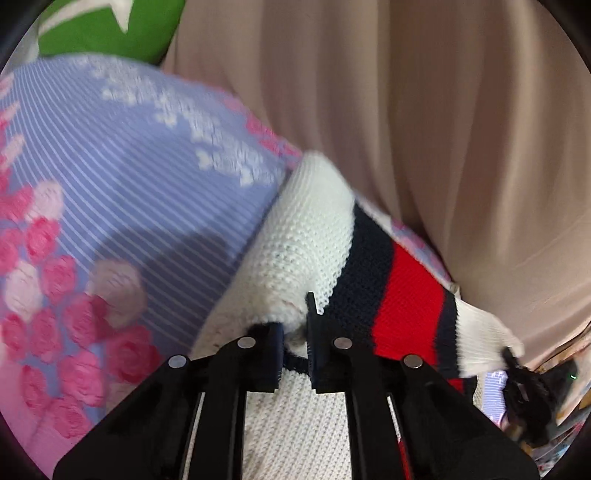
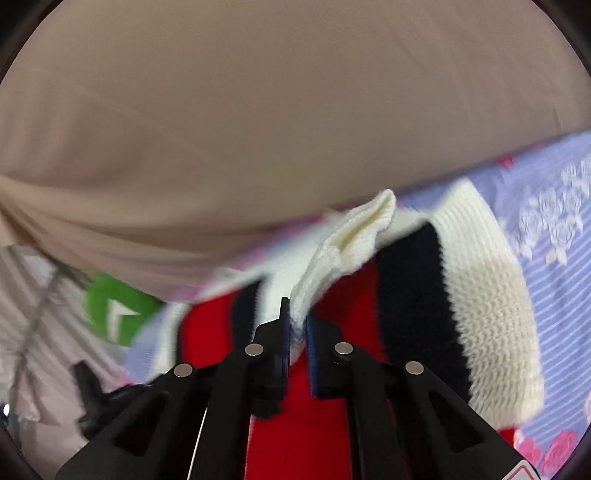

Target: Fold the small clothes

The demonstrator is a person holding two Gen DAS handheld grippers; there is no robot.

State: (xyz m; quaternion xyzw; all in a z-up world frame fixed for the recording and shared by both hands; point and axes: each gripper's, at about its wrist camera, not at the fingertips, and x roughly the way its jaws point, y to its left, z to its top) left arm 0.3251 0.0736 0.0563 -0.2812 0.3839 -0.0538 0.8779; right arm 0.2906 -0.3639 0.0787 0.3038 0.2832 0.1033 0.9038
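Around: beige curtain [image 1: 424,129] behind sheet [image 1: 129,184]; green pillow [image 1: 110,29] at its far end.
Sweater [image 1: 303,240]: white knit, navy-red stripes, on the sheet.
Left gripper [image 1: 295,334]: pinching sweater.
Right gripper [image 2: 297,325]: clamped on sweater [image 2: 491,295] edge.

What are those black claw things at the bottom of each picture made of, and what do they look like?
Both the left gripper and right gripper look like matte black plastic: two flat, ridged fingers on angular linkage bars with triangular cut-outs, joined by round silver pins. No cables or sleeves show.
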